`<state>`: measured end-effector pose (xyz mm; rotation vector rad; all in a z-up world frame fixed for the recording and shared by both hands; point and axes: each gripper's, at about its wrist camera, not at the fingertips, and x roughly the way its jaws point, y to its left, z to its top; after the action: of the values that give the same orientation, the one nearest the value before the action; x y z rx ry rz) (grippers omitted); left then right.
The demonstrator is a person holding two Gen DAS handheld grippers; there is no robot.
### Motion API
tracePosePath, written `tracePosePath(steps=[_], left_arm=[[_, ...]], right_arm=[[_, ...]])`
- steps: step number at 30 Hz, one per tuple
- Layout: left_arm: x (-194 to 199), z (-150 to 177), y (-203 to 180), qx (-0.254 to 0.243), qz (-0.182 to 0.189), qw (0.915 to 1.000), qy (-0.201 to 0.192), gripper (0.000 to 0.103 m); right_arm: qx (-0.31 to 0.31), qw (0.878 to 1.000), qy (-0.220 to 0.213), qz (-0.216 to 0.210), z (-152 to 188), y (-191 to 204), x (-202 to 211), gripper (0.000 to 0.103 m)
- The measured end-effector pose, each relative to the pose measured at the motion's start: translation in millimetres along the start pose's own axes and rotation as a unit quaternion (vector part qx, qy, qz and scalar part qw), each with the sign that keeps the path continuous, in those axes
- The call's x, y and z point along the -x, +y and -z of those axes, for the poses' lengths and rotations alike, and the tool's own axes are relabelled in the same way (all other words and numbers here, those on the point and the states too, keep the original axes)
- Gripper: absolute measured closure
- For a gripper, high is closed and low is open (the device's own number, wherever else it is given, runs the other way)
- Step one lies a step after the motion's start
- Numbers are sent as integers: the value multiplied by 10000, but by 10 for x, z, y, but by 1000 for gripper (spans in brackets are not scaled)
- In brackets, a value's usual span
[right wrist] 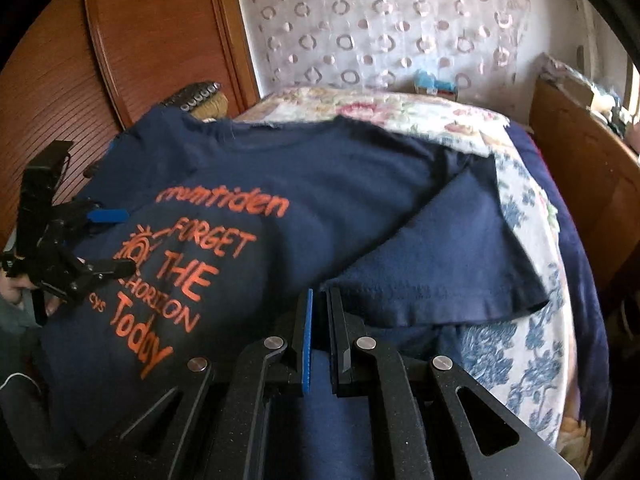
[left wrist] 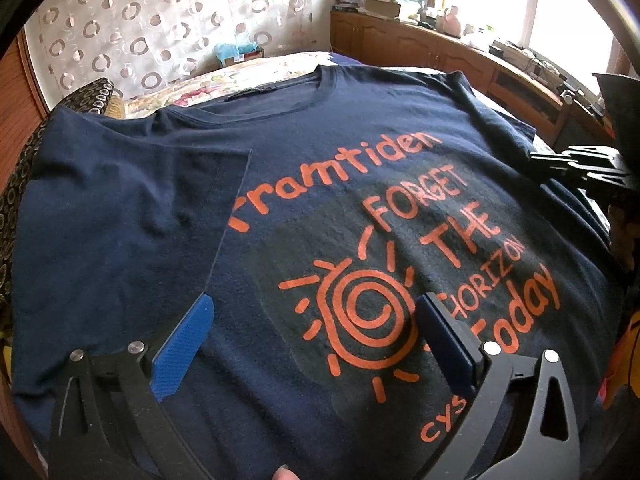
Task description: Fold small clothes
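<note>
The right gripper [right wrist: 320, 300] has its jaws nearly closed, pinching the hem edge of the navy T-shirt [right wrist: 280, 184] and lifting that side over the body. The left gripper [left wrist: 316, 312] has its jaws spread wide above the orange print, gripping nothing. The T-shirt lies flat, print up, on the bed [right wrist: 532, 216], one side already folded inward.

T-shirt [left wrist: 320, 200] hem cut off below, folded-over side [left wrist: 132, 208] covering the first orange letter [left wrist: 240, 216], cabinet clutter [left wrist: 520, 52] too small to identify
</note>
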<state>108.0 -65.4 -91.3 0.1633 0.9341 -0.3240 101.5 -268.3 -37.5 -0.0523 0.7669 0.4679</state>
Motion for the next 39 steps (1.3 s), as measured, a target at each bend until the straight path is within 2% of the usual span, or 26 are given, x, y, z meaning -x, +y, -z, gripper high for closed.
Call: tracePosePath(steps=[3,6,7,8,10,11,17,24,30,31,33,35,36,39], left_arm=[[-9,-6,-10,-3,-19,10000,-1,2],[-9,-2,-13,-7,-21,10000,-3,1],[-8,-3,-11,-7,-19,10000,-3,1],[-8,-5,-10,-7,-19,10000,-1,1],[-8,-2,-10,-5,-15,10000,0,1],[-7,-2,-11,-5,-14,10000,-1,1],[-9,-4,-10,-3,-17,10000,0,1],[13,16,8,55,-4,10000,-48,1],[312,31,49,227,-51,9978,-628,1],[388,29,65,289,-115,9965,-775,1],[485,18,95,375,-127,9949,-932,1],[584,8,124,456,-148,9929,-1093,1],[624,-1,134,475,-168,9920,-1161,1],[759,4,147,504,-283,9884,-1408,1]], right_arm=[[-67,10000,-35,31,-15,-60,28,97],[-138,9997,-103,194,-9,-103,130,89],[-138,9995,-131,259,-9,-75,182,81],[-148,9993,-180,296,-14,-80,251,67],[-201,9986,-345,338,-38,-106,338,54],[-233,9980,-439,388,-62,-143,392,52],[-434,9929,-550,957,-90,-497,461,48],[-834,9875,8,1340,-40,-979,95,48],[-839,9862,197,1414,-103,-1098,-191,49],[-836,9862,234,1410,-119,-1092,-204,49],[-775,9878,301,1313,-194,-1094,-240,63],[-642,9904,334,1174,-247,-1050,-229,91],[-553,9911,362,1152,-277,-1020,-238,97],[-320,9923,370,1141,-349,-929,-196,98]])
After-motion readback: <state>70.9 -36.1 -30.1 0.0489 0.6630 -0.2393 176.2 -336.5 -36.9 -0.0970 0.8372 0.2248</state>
